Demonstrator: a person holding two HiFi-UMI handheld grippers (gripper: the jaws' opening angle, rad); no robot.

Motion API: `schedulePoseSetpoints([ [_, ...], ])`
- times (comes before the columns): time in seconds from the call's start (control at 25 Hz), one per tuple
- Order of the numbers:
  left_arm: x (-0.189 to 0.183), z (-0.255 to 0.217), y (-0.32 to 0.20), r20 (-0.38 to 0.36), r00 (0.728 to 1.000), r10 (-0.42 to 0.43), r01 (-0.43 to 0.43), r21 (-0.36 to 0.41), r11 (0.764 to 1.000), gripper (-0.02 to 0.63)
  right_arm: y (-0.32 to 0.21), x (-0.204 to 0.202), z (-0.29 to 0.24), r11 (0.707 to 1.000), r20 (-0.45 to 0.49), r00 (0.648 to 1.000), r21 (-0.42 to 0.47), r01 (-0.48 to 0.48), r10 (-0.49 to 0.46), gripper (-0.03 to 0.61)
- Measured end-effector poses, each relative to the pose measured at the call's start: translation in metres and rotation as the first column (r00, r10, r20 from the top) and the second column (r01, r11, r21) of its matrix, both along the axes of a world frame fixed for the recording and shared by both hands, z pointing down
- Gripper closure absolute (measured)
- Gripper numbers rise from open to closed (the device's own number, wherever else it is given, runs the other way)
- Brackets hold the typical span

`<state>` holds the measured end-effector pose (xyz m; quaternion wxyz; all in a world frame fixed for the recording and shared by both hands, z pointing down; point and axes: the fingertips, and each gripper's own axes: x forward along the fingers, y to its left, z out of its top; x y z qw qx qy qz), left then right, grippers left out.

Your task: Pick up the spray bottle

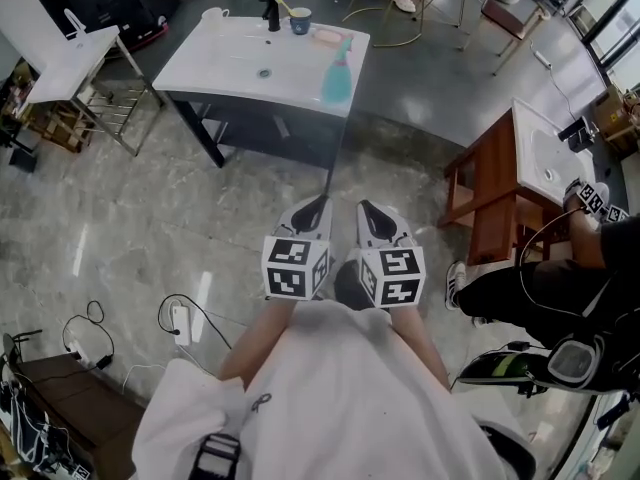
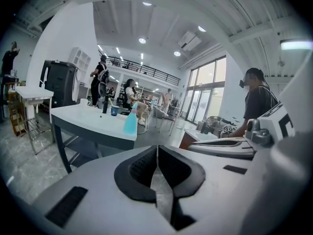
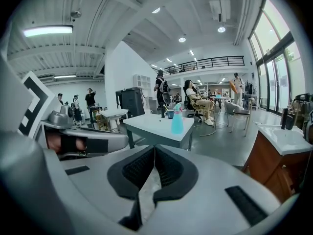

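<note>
Left tongs (image 1: 323, 202) and right tongs (image 1: 364, 207) are both clenched on nothing, side by side above the marbled floor (image 1: 140, 218) and well apart from the white surface (image 1: 200, 63). The turquoise spray bottle (image 1: 337, 76) stands upright near that surface's near right corner, with a blue cup (image 1: 300, 20) farther back.

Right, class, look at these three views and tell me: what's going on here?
A person stands holding the left gripper and the right gripper side by side. Both are shut and empty, and they point towards a white sink table. The turquoise spray bottle stands upright near that table's front edge, untouched and some way ahead of the grippers. A second person is off to the right beside a wooden cabinet.
</note>
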<state>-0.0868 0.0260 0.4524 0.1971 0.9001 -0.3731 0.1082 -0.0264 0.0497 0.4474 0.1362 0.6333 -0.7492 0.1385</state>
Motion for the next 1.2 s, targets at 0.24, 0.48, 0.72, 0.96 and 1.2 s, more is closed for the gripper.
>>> schedulePoseSetpoints([
  [0.24,0.006,-0.001,-0.008,0.000,1.000,-0.007,0.007,0.006,1.000,0.581,-0.009,0.011,-0.002,1.000,0.019,1.000,0.019,-0.016,0.015,0.549],
  [0.48,0.010,0.006,-0.023,0.024,0.999,-0.024,0.024,0.003,1.000,0.581,-0.029,0.019,0.006,1.000,0.050,0.999,0.013,-0.016,0.015,0.549],
  [0.72,0.016,0.009,-0.053,0.023,0.998,-0.061,0.061,0.002,0.998,0.581,-0.060,0.029,0.007,1.000,0.059,0.998,0.024,0.007,-0.009,0.549],
  [0.96,0.027,0.009,-0.084,0.020,0.996,-0.087,0.087,0.001,0.996,0.581,-0.098,0.041,0.007,0.999,0.057,0.998,0.021,0.039,-0.041,0.549],
  [1.2,0.043,0.015,-0.119,0.032,0.991,-0.128,0.129,-0.028,0.991,0.581,-0.136,0.058,0.011,0.997,0.065,0.995,0.000,0.080,-0.080,0.549],
])
